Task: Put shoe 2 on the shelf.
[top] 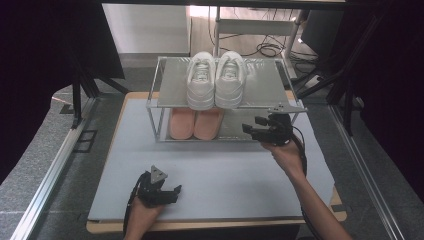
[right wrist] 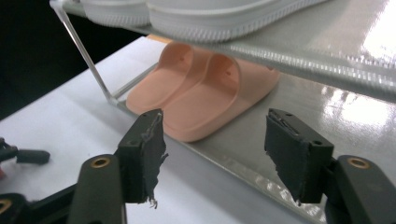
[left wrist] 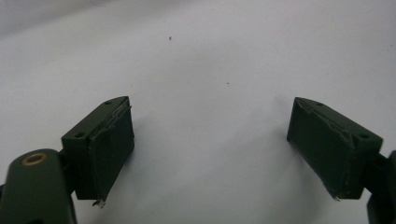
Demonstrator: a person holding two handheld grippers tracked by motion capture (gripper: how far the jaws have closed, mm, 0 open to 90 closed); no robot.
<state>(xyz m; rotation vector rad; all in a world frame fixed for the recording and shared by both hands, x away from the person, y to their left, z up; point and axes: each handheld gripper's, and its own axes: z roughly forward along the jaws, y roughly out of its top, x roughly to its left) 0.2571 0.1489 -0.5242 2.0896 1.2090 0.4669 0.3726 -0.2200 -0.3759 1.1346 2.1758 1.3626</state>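
Right tool: the black two-jaw tool [top: 260,131] in the person's right hand [top: 286,152] hangs at the front right corner of the rack, jaws spread wide with nothing between them; in the right gripper view [right wrist: 212,154] they frame the near slipper's toe without touching it.
Left tool: the other black tool [top: 167,192] sits low near the desk's front edge, left of centre, held by the left hand [top: 142,215]; its jaws stand wide apart over bare desk in the left gripper view [left wrist: 210,149], holding nothing.
Surface: a pale grey-white mat over a wood-edged desk [top: 225,180].
Room: grey carpet, aluminium frame rails at both sides, dark curtains, cables on the floor beyond the rack.
Rack: a two-level clear-framed shoe rack with silvery shelves [top: 260,82] at the desk's far edge, centred.
Task's thing: a pair of soft peach-pink rubber slide slippers [top: 195,124] on the rack's lower shelf, left half, side by side and touching; smooth, rounded, each with a small hole in the strap [right wrist: 201,93].
Pointing: toes face the desk's front edge; long axis runs front to back.
Above them: a pair of white lace-up sneakers [top: 216,80] on the top shelf, toes overhanging its front edge.
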